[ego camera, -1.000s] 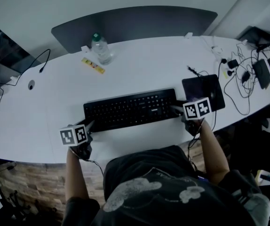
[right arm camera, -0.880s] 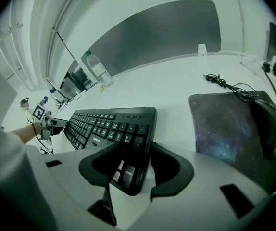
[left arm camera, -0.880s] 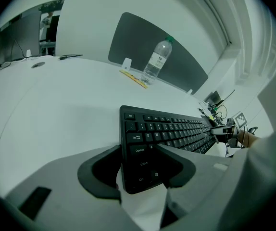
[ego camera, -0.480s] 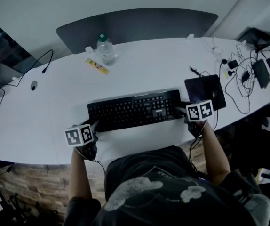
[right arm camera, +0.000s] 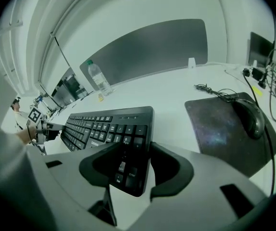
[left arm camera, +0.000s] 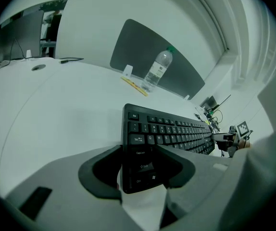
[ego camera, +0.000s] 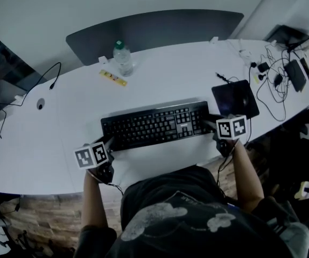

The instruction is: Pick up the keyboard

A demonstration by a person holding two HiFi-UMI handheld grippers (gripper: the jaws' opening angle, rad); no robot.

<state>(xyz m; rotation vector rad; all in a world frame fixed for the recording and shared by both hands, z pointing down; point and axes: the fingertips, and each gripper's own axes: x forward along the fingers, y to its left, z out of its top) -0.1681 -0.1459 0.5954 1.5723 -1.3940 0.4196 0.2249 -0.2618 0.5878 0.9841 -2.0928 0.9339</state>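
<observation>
Since both ends are now gripped, claws first. Left claw point(left arm camera: 140, 163): clenched on the left end of the keyboard point(ego camera: 154, 125), with the Caps Lock-to-Ctrl corner between its jaws. Right claw point(right arm camera: 131, 165): clenched on the right end, across the number-pad corner.

The keyboard lies lengthwise at the near middle of the surface point(ego camera: 160, 74). From it, the mouse pad point(ego camera: 235, 98) is at 2 o'clock, just beside, and the bottle point(ego camera: 123, 58) is at 11 o'clock, well apart.

Change against a second ago: claws are at the same ends and the grip is unchanged. The right end seems slightly raised, with bare surface showing under its near corner. Whether the left end has cleared the surface, I cannot tell.

Judgement: the lift is just starting. Both ends should rise together and level, or the board may twist in the jaws.
</observation>
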